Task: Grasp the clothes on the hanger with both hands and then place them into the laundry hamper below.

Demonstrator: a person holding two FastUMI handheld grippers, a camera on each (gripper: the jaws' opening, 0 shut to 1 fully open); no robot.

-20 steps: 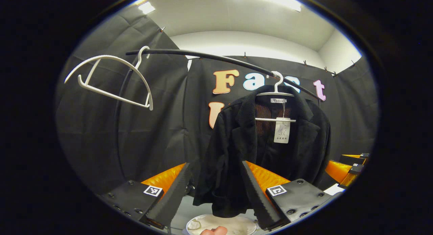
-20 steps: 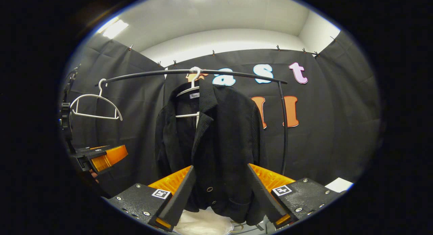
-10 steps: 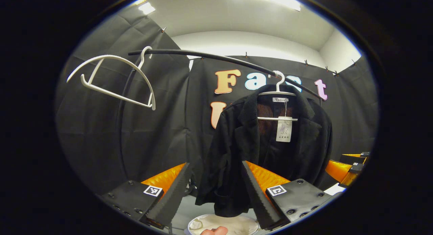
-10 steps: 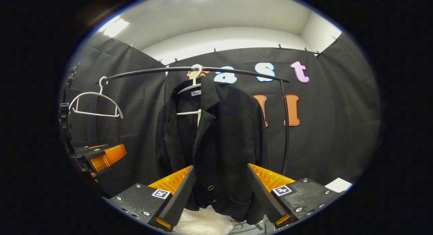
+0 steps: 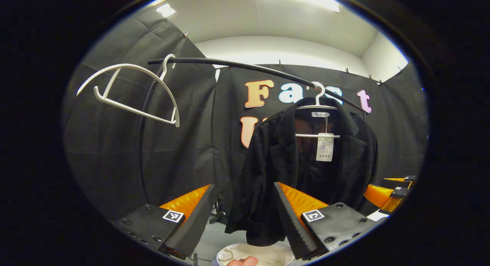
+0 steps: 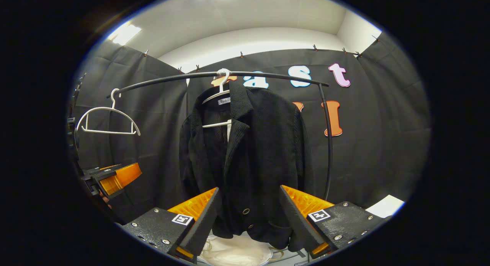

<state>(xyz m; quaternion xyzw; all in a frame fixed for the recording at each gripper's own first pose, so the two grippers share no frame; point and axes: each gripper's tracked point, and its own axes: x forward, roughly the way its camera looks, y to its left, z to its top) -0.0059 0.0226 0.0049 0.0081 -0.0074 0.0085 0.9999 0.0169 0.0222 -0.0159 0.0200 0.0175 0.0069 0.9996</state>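
A black jacket hangs on a white hanger from a curved black rail. Seen in the right gripper view, the jacket is open at the front, and its hanger sits near the middle of the rail. A white paper tag hangs inside the collar. An empty white hanger hangs farther along the same rail, well apart from the jacket; it also appears in the right gripper view.

Below the jacket stands the hamper, with pale cloth inside. In the left gripper view its white rim shows at the bottom edge, just under the hem of the jacket.

The left gripper is held in front of the jacket with its fingers spread wide, and nothing is between them. It does not touch the cloth. The right gripper is also wide open and empty, pointing at the lower part of the jacket, near the buttons. In each view the other gripper appears at the side, orange and black: the right one and the left one. A small part of a hand shows at the very bottom of the left gripper view.
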